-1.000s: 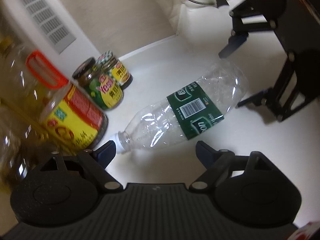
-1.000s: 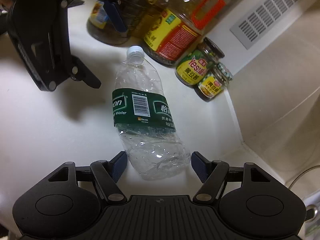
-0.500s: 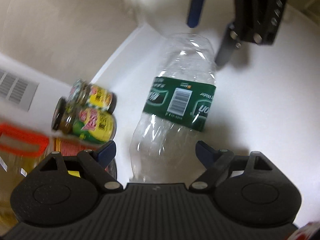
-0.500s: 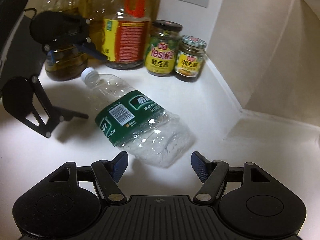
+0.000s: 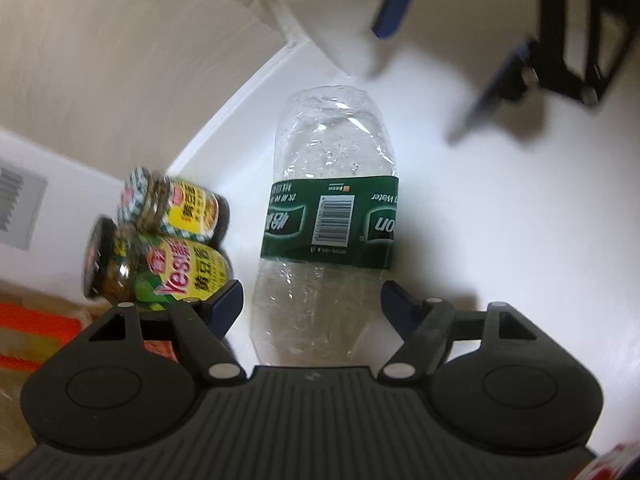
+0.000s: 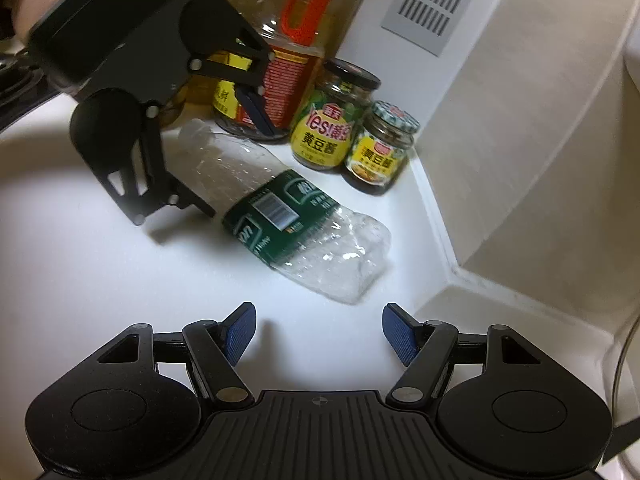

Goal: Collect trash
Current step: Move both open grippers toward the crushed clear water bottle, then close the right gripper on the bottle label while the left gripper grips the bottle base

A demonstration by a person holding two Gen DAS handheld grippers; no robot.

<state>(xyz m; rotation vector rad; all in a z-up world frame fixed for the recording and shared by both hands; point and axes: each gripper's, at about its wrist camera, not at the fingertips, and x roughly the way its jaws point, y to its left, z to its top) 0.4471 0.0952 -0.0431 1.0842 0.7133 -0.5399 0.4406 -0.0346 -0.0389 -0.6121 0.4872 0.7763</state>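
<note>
The crushed bottle [image 5: 326, 236] lies on its side on the white desk [image 5: 500, 240], its neck end now between my left tool's [image 5: 310, 302] pads; a second ago it lay crosswise ahead. These jaws have just been closing but stand apart, not pressing. My right tool [image 6: 318, 330], past the bottle's base at 12 o'clock, has backed off, spread and empty. Two jars [image 5: 172, 240] stand at 9 o'clock.
</note>
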